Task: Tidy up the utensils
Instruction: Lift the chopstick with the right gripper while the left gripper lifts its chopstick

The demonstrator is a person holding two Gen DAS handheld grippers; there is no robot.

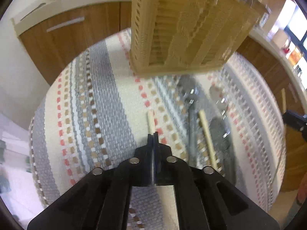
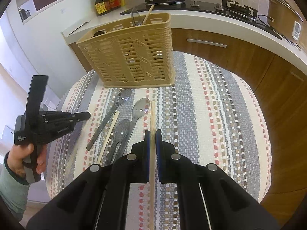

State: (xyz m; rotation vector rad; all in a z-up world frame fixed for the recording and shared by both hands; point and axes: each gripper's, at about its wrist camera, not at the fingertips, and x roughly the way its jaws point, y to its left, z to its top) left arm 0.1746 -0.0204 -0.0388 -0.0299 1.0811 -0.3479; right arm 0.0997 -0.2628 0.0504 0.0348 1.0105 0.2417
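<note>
Utensils lie loose on the striped cloth, in front of the tan basket that stands toward its far edge and already holds a few pieces. Going left to right in the right wrist view: the left gripper hovers off the cloth's left edge, its fingers pressed together on nothing; then a dark-handled utensil, a loose chopstick, two clear plastic spoons, and a second chopstick clamped between the fingers of the right gripper, which appears to rest low over the cloth. The grip sits partway along the stick, so I judge it could pivot or slide out on the lift, and its long end might catch the basket's rim or lattice wall and tip the light basket. The left gripper's body carries white print, too small to read with confidence; the sauce bottles on the counter have labels that are not legible.
</note>
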